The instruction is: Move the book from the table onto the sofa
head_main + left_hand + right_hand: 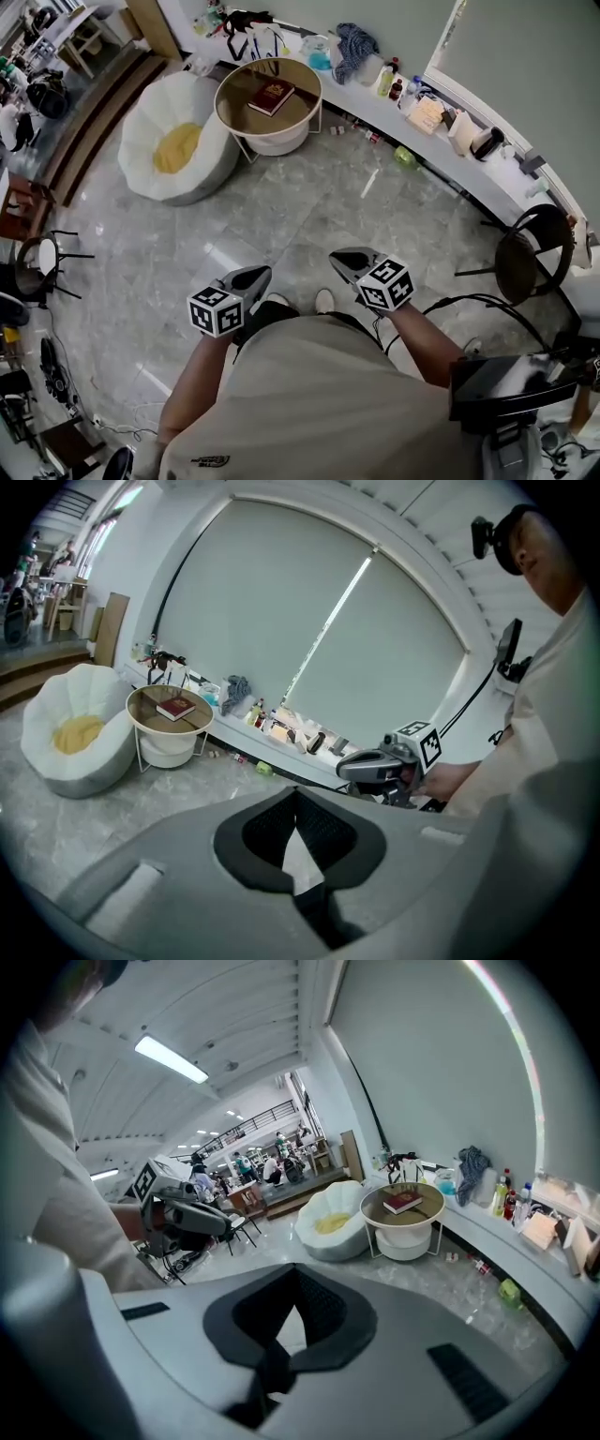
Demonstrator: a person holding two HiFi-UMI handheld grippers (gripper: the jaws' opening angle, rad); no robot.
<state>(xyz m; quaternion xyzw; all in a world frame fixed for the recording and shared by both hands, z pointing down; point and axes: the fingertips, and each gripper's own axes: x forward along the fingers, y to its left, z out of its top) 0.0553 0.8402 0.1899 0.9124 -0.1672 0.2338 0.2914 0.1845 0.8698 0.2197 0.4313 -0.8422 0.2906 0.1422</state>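
A dark red book [271,97] lies on the round, glass-topped side table [235,114] at the far side of the room. Just left of the table stands the white, petal-shaped sofa [150,117] with a yellow cushion [176,148] in its seat. My left gripper [263,273] and right gripper [337,256] are close to my body, well short of the table, both shut and empty. In the left gripper view the book [175,709] is small and far off beyond the shut jaws. In the right gripper view the book [401,1202] is just as distant.
A long white counter [441,150] with bottles, a blue cloth and papers runs under the window behind the table. A black round chair [523,262] stands at right, and dark chairs [42,262] at left. Small bottles and a green item [405,157] lie on the marble floor by the counter.
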